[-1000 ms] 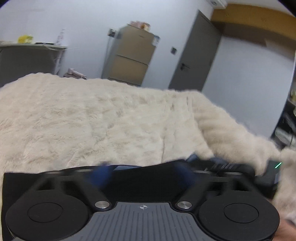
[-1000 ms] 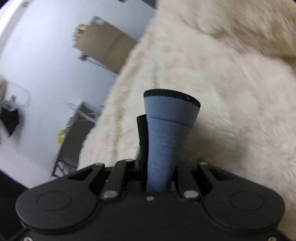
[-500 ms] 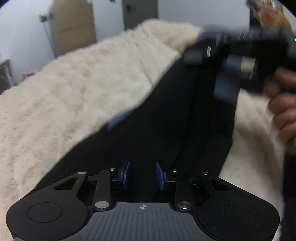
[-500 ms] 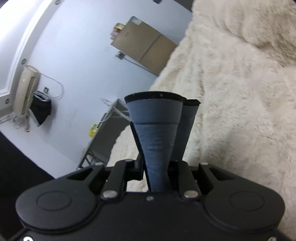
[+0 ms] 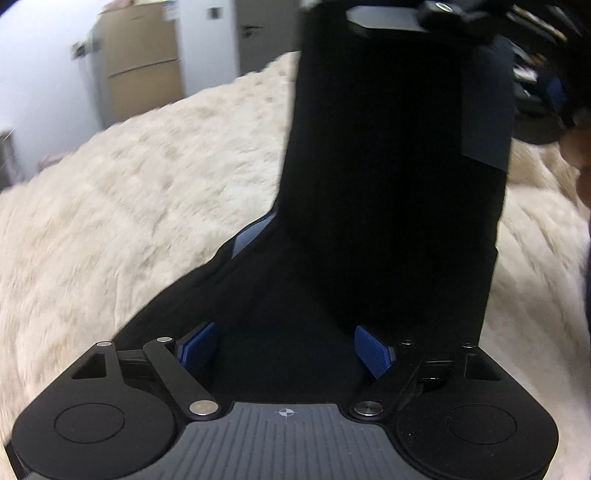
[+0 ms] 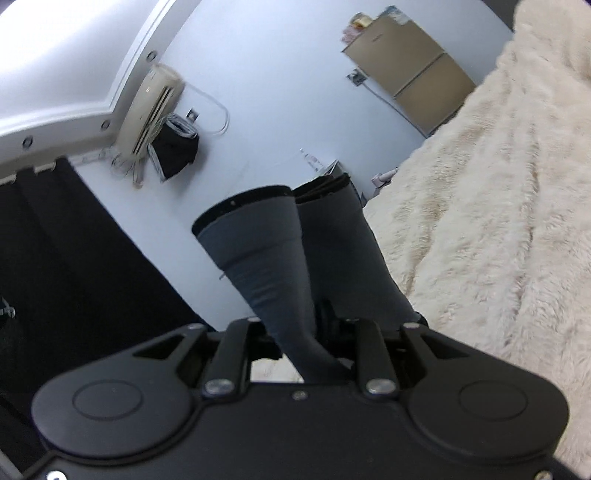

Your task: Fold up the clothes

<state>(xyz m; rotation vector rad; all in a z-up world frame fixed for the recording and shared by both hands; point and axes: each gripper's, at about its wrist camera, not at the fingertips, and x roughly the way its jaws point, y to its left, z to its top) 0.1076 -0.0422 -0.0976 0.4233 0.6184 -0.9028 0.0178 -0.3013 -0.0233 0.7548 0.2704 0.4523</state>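
Note:
A black garment [image 5: 388, 177] with a grey-blue band hangs stretched above a cream fluffy blanket [image 5: 147, 192]. In the left wrist view its lower part drapes over my left gripper [image 5: 284, 347], whose blue pads [image 5: 371, 350] stand wide apart, open. Its upper edge is held high by my right gripper [image 5: 443, 14] at the top of that view. In the right wrist view my right gripper [image 6: 314, 350] is shut on the garment's grey band [image 6: 266, 258], which sticks up in two folds.
The blanket [image 6: 498, 240] covers the whole bed. A tan cabinet [image 5: 144, 62] and a grey door [image 5: 258, 33] stand by the far wall. A wall air conditioner [image 6: 147, 107] and a dark curtain [image 6: 74, 277] show in the right wrist view.
My right gripper has lifted the garment higher off the blanket, so it now hangs upright. My left gripper's fingers have opened wider under the cloth.

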